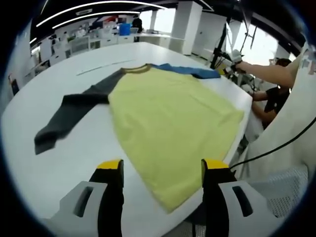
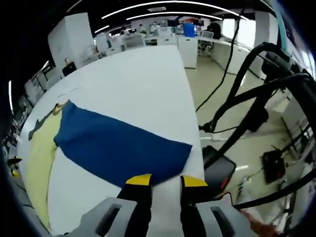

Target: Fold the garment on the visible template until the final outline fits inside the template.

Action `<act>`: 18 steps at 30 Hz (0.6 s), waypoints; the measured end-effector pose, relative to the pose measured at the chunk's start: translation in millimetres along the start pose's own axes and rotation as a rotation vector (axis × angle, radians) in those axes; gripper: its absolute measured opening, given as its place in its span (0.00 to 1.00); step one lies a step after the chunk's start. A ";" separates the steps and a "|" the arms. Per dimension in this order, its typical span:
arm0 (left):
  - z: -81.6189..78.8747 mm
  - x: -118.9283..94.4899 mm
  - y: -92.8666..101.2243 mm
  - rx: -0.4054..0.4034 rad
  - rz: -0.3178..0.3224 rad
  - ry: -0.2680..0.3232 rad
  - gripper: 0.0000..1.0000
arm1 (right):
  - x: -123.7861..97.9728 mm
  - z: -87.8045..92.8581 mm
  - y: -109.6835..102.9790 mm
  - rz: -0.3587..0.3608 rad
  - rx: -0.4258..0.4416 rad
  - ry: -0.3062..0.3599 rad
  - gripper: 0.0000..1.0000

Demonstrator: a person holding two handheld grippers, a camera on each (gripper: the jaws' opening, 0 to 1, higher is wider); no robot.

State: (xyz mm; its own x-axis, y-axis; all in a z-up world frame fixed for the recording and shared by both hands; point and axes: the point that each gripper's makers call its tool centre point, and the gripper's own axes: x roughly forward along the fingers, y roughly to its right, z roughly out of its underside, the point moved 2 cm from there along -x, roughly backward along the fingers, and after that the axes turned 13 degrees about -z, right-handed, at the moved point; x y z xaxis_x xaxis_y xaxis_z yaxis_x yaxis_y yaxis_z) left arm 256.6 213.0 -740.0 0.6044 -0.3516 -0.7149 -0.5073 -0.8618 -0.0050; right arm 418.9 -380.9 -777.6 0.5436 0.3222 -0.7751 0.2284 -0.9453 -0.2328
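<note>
Garment [image 1: 170,123] spread flat and unfolded near the surface [image 1: 59,168] edge, hem reaching that edge. Folding barely begun, by the look. Left tongs [image 1: 162,168] open, empty, just short of the hem. Right tongs [image 2: 165,181] open at the blue sleeve [image 2: 118,145] cuff, contact unclear. Ample bare surface beyond the dark sleeve [image 1: 69,116].

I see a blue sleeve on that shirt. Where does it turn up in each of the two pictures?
Left gripper view: the blue sleeve lies far off, upper right of centre, beyond the yellow body.
Right gripper view: the blue sleeve spreads across the middle, its end just ahead of the right tongs.
Shared landmark: the white table.
</note>
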 end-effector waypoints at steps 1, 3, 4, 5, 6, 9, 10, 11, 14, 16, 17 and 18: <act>0.0 0.0 0.0 0.000 0.000 0.000 0.60 | 0.2 -0.3 -2.3 -0.007 0.004 0.003 0.09; 0.4 0.2 0.3 -0.002 0.003 0.000 0.60 | 1.2 -0.6 -5.0 -0.004 -0.047 -0.010 0.04; 0.6 0.2 0.3 0.000 0.003 -0.001 0.60 | 1.7 -1.1 -5.9 0.002 -0.069 -0.015 0.02; 0.5 0.1 0.4 0.001 0.003 0.000 0.60 | 1.8 -1.2 -6.7 0.001 -0.080 -0.019 0.01; 0.4 0.1 0.4 0.000 0.004 0.000 0.60 | 1.3 -1.4 -6.4 0.005 -0.090 -0.023 0.00; 0.4 -0.7 -0.3 0.000 0.003 0.001 0.60 | -0.7 -1.7 -4.3 0.005 -0.101 -0.028 0.00; 0.8 -1.0 -0.7 -0.002 0.003 0.002 0.60 | -1.9 -1.9 -3.3 0.009 -0.106 -0.029 0.00; 1.1 -1.2 -1.0 -0.002 0.002 0.002 0.60 | -3.3 -2.1 -2.4 0.012 -0.111 -0.029 0.00; 2.6 -1.7 -0.9 -0.001 0.002 0.001 0.60 | -6.5 -2.2 -0.1 0.017 -0.113 -0.029 0.00; 3.1 -2.1 -0.7 -0.001 0.003 0.002 0.61 | -8.5 -3.1 -0.9 0.014 -0.117 -0.027 0.00; 3.0 -2.4 -0.5 -0.002 0.005 0.004 0.61 | -10.2 -5.0 -1.9 0.014 -0.123 -0.021 0.00; 3.0 -2.5 -0.7 -0.001 0.004 0.005 0.61 | -11.3 -6.2 -2.7 0.015 -0.127 -0.018 0.00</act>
State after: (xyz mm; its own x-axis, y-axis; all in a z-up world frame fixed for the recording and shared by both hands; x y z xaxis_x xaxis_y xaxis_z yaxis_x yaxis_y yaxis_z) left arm 253.5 215.5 -740.3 0.6054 -0.3574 -0.7111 -0.5095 -0.8605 -0.0013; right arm 417.2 -381.7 -764.6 0.5335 0.3057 -0.7886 0.3210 -0.9358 -0.1456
